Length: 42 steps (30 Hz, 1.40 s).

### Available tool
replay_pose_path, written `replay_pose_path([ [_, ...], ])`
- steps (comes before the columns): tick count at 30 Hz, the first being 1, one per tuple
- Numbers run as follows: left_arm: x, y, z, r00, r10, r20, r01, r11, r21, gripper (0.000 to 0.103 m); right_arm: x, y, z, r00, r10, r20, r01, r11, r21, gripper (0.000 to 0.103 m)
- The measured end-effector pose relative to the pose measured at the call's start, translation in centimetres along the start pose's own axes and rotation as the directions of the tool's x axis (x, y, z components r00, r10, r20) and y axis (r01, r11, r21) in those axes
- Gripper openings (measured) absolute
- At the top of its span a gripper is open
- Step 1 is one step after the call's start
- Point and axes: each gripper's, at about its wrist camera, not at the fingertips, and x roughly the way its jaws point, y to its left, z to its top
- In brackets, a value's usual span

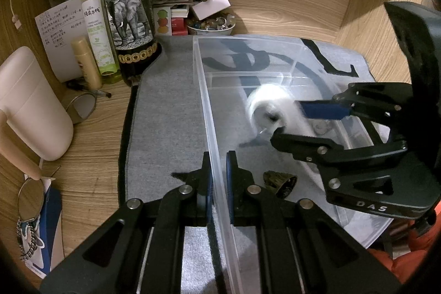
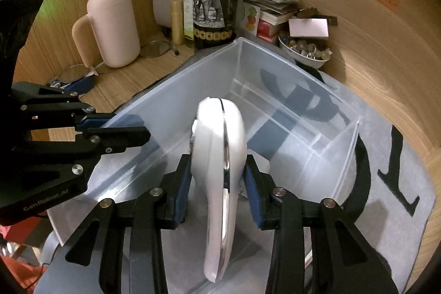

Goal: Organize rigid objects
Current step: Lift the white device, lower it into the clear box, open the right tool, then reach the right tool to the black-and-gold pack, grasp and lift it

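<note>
1. Left tool (image 1: 219, 178) is clenched on the near left wall of a clear plastic bin (image 1: 209, 112), one pad outside the wall, one inside.
2. Right tool (image 2: 217, 178) reaches down into the bin with a white handheld device (image 2: 220, 156) between its blue pads (image 2: 183, 183). The left pad touches the device; at the right pad I cannot tell whether it presses or stands just off, so the grip is uncertain.
3. Device is white with a chrome seam along its edge, bulbous head toward the bin's far end, narrow tail toward the camera. It appears motion-blurred in the left wrist view.
4. Small brass bell (image 1: 279, 182) lies on the bin floor near the left tool.
5. Bin sits on a grey felt mat (image 1: 165, 115) on the wooden tabletop (image 1: 91, 156).
6. Along the tabletop's back edge: wine bottle with elephant label (image 1: 128, 18), green spray bottle (image 1: 96, 26), bowl of marbles (image 1: 210, 25). Pink jug (image 1: 30, 106) stands toward the left edge.
</note>
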Motion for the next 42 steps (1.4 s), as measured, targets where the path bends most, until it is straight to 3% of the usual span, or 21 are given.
replay_pose_path([
  [5,0.0,-0.1,0.0,1.000,0.001,-0.002,-0.001,1.000,-0.001,0.008,-1.6,-0.4,0.1,0.997,-0.035,0.073,0.034,0.999,0.016,0.058],
  [13,0.1,-0.2,0.0,1.000,0.003,-0.004,-0.003,1.000,-0.001,0.008,-5.2,-2.6,0.2,0.981,-0.101,0.164,0.090,0.993,0.072,0.062],
  [21,0.0,-0.2,0.0,1.000,0.005,-0.005,-0.005,1.000,0.002,0.008,-9.2,-6.3,-1.4,0.949,-0.229,0.217,0.196,0.967,0.164,0.065],
  [26,0.1,-0.1,0.0,1.000,0.003,-0.005,-0.003,1.000,0.000,0.008,-10.1,-8.5,-3.8,0.942,-0.282,0.184,0.238,0.944,0.228,0.065],
  [30,0.0,-0.1,0.0,1.000,0.004,-0.005,-0.004,1.000,0.000,0.008,-9.5,-9.3,-5.9,0.948,-0.293,0.126,0.255,0.933,0.254,0.065],
  [36,0.1,0.2,-0.2,1.000,0.009,-0.010,-0.009,1.000,0.002,0.008,-7.0,-9.5,-9.3,0.969,-0.246,0.019,0.232,0.932,0.279,0.065],
  [42,0.0,0.2,-0.3,1.000,0.015,-0.013,-0.015,1.000,0.002,0.008,-4.8,-9.2,-11.7,0.976,-0.208,-0.062,0.217,0.934,0.285,0.065],
])
